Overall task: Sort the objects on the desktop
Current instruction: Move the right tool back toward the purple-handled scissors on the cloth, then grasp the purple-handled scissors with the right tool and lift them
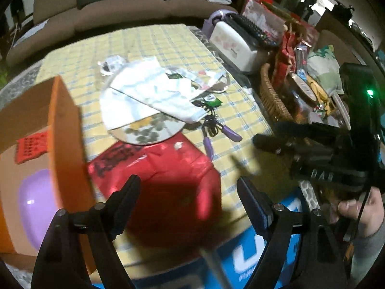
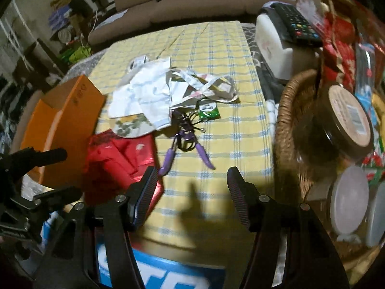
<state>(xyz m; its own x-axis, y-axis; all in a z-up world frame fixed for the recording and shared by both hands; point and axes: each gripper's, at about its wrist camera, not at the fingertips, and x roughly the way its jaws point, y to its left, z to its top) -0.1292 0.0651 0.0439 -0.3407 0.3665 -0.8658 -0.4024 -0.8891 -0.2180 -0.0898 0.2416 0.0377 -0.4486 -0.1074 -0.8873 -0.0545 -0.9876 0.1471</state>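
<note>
My left gripper [image 1: 187,185] hangs open over a shiny red packet [image 1: 163,175], with nothing between its fingers. To its left stands an open orange box [image 1: 65,125] with a purple round thing [image 1: 36,204] inside. My right gripper [image 2: 192,171] is open above bare yellow checked tablecloth [image 2: 216,55] and holds nothing. Just beyond it lie a purple-handled item with tangled black cord [image 2: 185,144] and a small green packet [image 2: 208,112]. A floral plate [image 1: 144,130] lies under a white cloth bag [image 1: 154,91]. The right gripper [image 1: 267,134] also shows at the right of the left wrist view, held by a hand [image 1: 361,212].
A wicker basket [image 2: 286,125] packed with jars and packets lines the right edge. Behind it a white box [image 2: 272,45] carries a remote control [image 2: 296,24]. A blue printed box [image 2: 156,274] sits at the near edge. A brown sofa [image 1: 120,12] runs along the far side.
</note>
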